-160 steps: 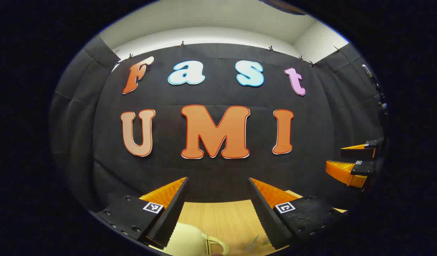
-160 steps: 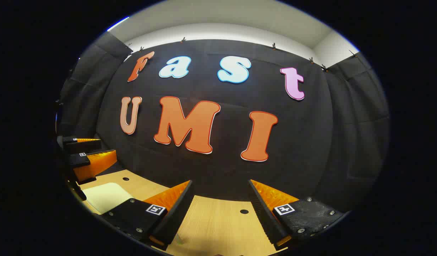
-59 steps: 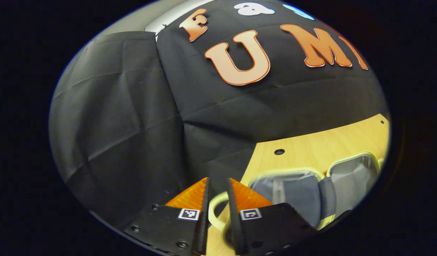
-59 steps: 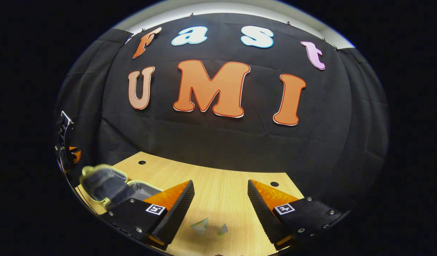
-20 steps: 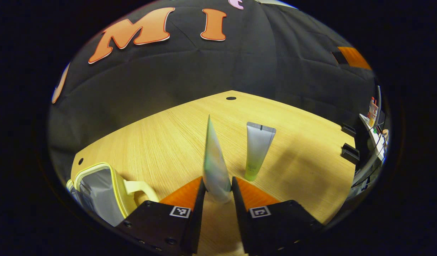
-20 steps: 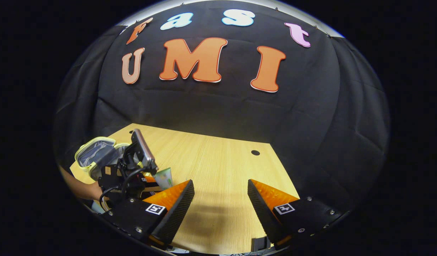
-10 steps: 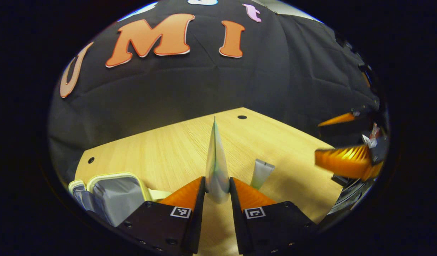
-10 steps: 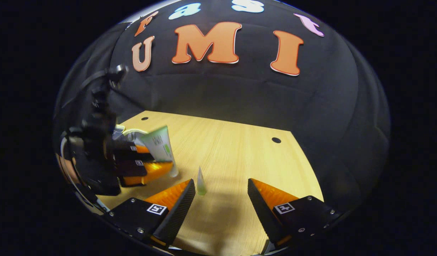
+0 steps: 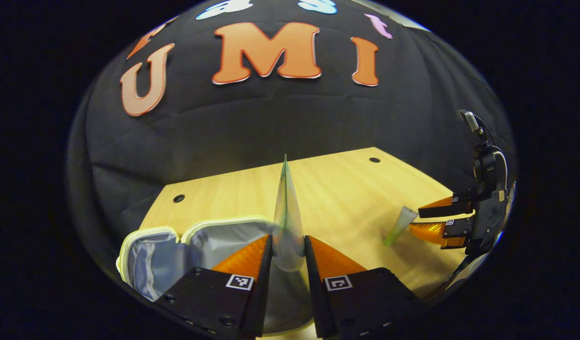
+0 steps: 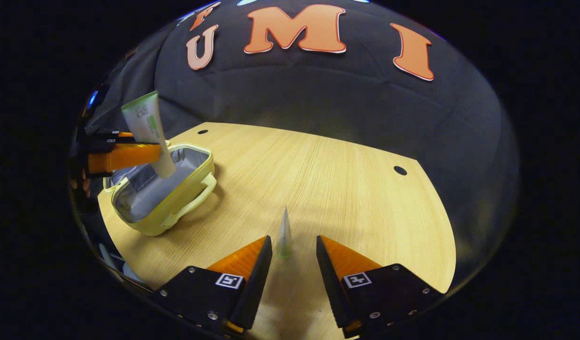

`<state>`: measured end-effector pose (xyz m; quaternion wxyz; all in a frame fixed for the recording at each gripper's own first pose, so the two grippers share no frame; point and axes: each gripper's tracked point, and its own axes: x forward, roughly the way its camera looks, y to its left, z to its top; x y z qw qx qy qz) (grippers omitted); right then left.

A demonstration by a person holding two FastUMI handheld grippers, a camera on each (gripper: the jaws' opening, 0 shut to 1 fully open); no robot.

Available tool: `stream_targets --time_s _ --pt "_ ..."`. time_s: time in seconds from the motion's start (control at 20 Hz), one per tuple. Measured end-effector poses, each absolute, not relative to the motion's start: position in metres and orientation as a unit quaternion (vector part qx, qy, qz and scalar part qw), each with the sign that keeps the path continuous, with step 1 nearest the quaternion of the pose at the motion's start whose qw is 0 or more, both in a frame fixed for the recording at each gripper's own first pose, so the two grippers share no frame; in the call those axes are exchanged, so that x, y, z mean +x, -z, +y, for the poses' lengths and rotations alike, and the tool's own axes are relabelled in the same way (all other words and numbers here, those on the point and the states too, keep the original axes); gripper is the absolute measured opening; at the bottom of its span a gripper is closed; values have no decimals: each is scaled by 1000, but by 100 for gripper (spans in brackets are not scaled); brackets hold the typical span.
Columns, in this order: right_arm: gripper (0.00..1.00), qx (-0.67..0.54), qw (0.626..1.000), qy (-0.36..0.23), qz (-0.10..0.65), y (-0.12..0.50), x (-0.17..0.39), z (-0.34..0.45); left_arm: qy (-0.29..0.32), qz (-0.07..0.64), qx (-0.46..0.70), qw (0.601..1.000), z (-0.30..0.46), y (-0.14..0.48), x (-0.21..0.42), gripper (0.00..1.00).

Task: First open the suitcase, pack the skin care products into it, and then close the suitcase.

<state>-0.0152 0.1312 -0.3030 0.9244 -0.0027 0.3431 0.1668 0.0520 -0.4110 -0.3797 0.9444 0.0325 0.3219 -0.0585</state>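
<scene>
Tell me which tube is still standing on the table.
The smaller tube, standing cap-down between the open right gripper fingers. The bigger tube is clamped in the left gripper, held over the open suitcase.

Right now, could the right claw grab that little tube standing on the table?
Probably yes. The right claw is open with the small tube standing upright just ahead between its fingers; nothing on the table blocks it.

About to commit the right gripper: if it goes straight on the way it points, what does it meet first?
The small tube standing on the table, just ahead between the right gripper fingers, which are open; depth is hard to judge.
</scene>
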Motion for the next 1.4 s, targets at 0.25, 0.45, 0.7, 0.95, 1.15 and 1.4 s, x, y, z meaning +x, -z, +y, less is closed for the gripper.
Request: stream_targets --time_s 0.25,0.45,0.7,0.95,1.15,1.4 --pt "49 -4 912 -168 375 330 -12 146 20 383 21 923 -353 408 22 40" --pt "48 -7 904 -166 395 345 -10 153 7 415 8 910 -327 424 3 40" --pt "32 19 901 -150 407 347 -5 155 13 449 -13 893 -316 441 -11 39" --pt "30 52 898 -154 409 324 -8 169 25 480 -10 877 -307 456 -21 40" --pt "30 60 903 -172 390 287 -11 188 34 498 -7 867 -305 466 -24 40" --pt "25 67 897 -211 382 248 -16 221 37 540 -24 841 -303 483 -28 40"
